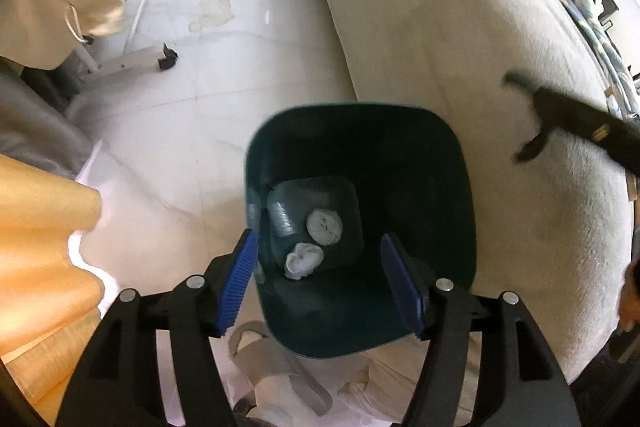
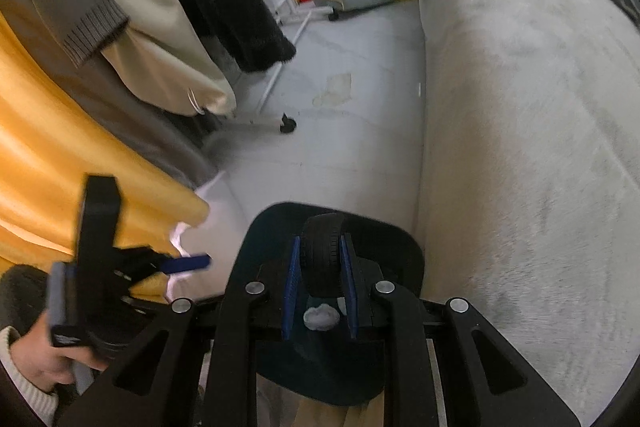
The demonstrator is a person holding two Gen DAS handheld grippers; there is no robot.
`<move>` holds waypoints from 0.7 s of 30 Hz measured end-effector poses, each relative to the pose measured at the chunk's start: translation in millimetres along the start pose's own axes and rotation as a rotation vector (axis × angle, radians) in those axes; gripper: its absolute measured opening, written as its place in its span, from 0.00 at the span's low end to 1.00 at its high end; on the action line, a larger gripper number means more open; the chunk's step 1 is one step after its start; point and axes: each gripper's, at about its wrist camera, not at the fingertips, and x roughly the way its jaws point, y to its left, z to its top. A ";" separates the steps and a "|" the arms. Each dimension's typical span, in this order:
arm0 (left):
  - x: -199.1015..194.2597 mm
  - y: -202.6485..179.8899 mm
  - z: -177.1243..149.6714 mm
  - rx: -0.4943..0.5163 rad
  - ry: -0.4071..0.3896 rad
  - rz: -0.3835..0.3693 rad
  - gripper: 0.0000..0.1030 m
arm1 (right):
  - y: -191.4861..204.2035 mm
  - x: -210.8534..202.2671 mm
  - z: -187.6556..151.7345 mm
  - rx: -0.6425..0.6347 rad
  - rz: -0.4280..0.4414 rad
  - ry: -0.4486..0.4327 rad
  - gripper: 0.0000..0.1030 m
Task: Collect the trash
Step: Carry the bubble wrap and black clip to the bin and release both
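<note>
Soft, even daylight fills both views, bright on the pale floor and the cream bed cover, with one small glint on the tiles and a blown-out white patch by the orange curtain at the left edge. The dark green bin swallows the light, its inside deep in shadow with only the white tissue wads showing clearly, and its rim smears with motion blur. Fisheye bending curves everything towards the black corners, the right hand-held gripper is a blurred streak in the left view, and the left hand-held gripper blurs in the right view.
</note>
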 end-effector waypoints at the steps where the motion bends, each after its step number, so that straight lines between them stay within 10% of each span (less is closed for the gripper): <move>1: -2.9 1.3 1.1 0.002 -0.013 0.003 0.65 | 0.5 6.3 -1.6 -0.002 0.001 0.016 0.20; 21: -117.8 -9.2 16.8 0.030 -0.486 -0.055 0.60 | -1.3 95.9 -38.8 0.009 -0.031 0.238 0.20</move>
